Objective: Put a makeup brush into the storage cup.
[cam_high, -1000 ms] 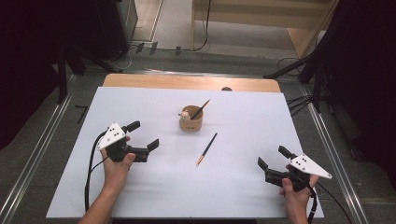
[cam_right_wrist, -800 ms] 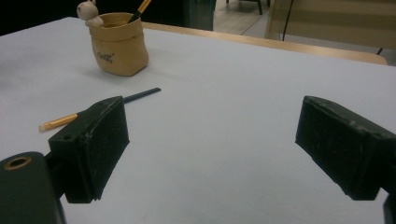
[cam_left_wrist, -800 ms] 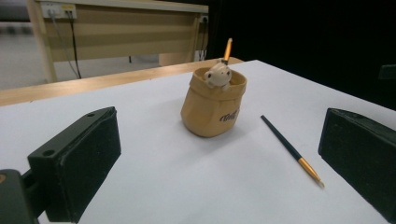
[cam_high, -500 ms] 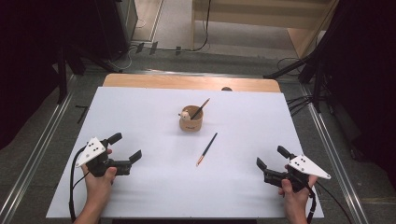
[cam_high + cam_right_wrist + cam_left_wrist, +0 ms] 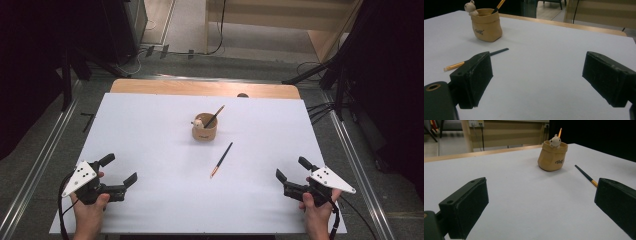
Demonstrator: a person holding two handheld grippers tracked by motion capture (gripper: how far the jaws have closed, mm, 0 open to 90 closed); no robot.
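A: Clutter is hardly getting in our way here. We are seeing a tan pen holder [image 5: 204, 132] standing upright near the middle of the white tabletop [image 5: 150, 125], with a small bear figure [image 5: 198, 121] perched on its rim and one brush [image 5: 214, 116] leaning out of it toward the far right.

B: And the loose paintbrush [image 5: 221, 159] is lying flat on the tabletop, just on the near side of the holder and apart from it. Nothing is sitting between it and either tool.

A: Which way is it pointing?

B: In the high view, its long axis is running diagonally: the dark handle end is pointing toward the far right, the orange end toward us and slightly left. In the right gripper view, the paintbrush [image 5: 476, 59] is passing behind one jaw, with the orange end sticking out beside it.

A: How are we holding the tools?

B: We are gripping the left tool [image 5: 120, 172] near the front left corner of the tabletop, low, aimed toward the middle. Its jaws are standing spread wide with only bare tabletop between them. In the left gripper view, the holder [image 5: 552, 156] and the paintbrush [image 5: 586, 176] are showing beyond the jaws.

A: And the right tool [image 5: 291, 170] is sitting near the front right corner, aimed inward too, jaws spread apart and pinching nothing. Both are well apart from the paintbrush.
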